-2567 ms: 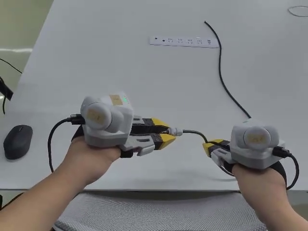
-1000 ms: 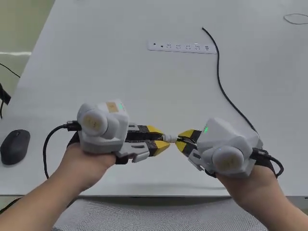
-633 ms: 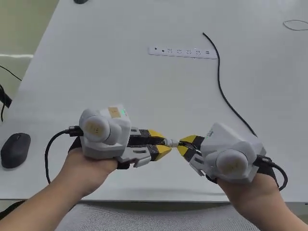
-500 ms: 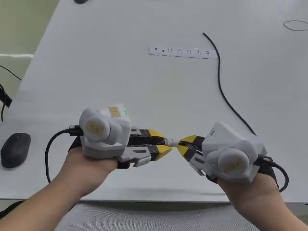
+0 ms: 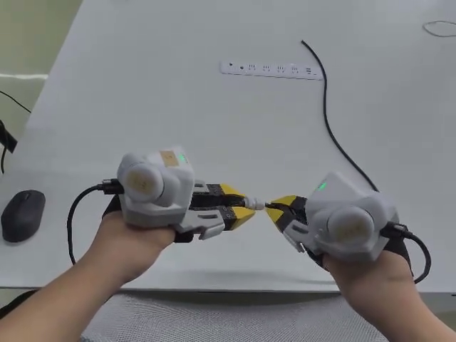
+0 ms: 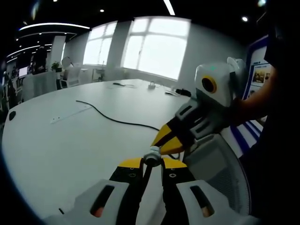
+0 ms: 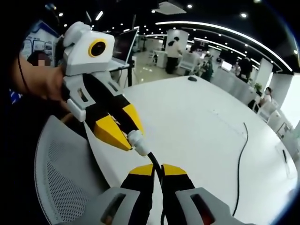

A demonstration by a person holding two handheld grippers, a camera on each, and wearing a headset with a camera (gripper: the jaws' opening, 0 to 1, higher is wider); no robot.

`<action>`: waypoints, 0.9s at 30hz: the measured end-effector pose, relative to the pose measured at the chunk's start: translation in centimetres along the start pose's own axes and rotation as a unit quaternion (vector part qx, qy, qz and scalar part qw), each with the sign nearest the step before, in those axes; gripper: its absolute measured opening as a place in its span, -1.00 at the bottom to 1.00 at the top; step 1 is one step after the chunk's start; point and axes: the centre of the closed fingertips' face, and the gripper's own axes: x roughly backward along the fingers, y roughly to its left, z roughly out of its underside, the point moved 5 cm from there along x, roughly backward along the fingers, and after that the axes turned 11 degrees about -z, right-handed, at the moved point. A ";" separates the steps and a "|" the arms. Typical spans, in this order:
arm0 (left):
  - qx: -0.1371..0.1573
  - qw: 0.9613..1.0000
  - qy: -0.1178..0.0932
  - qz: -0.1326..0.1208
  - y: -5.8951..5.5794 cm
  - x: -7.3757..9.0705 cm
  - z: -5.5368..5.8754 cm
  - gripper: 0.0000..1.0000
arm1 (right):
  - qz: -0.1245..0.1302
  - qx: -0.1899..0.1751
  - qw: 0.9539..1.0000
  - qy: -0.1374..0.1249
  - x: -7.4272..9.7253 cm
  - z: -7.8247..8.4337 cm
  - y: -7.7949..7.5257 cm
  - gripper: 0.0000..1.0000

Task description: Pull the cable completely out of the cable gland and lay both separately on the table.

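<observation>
While left tongs [image 5: 246, 206] clamp the cable gland [image 6: 152, 156], right tongs [image 5: 278, 209] pinch its cable [image 7: 155, 169] just beside.

Head view bright, even, sharp; soft shadows at the table's [image 5: 178, 107] near edge. Gripper views bend at edges; windows [image 6: 154, 47] blown out, ceiling lights [image 7: 187, 22] glare.

Smooth matt white table [image 5: 178, 107], glossy white plastic cable gland [image 7: 137, 141], thin matt black cable [image 7: 155, 167], grey woven-mesh chair [image 7: 61, 178]
</observation>
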 end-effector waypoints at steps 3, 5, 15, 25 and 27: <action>0.002 1.000 -0.001 -0.001 -0.1 0.0 -0.1 -0.71 | 0.004 -0.023 1.000 -0.002 0.1 0.7 -0.6 -1.00; 0.002 1.000 -0.003 -0.003 0.0 0.0 -0.2 -0.71 | 0.008 -0.036 0.999 0.000 0.1 1.1 -1.0 -1.00; 0.013 1.000 -0.008 -0.008 0.2 0.1 -0.5 -0.70 | 0.033 -0.122 0.992 0.003 0.6 4.2 -3.4 -1.00; 0.008 1.000 -0.008 -0.005 -0.1 -0.1 -0.3 -0.70 | 0.048 -0.260 0.964 -0.008 0.2 7.6 -4.4 -1.00; 0.010 1.000 -0.009 -0.005 0.0 0.0 -0.3 -0.70 | 0.054 -0.279 0.959 -0.011 0.2 8.2 -4.6 -1.00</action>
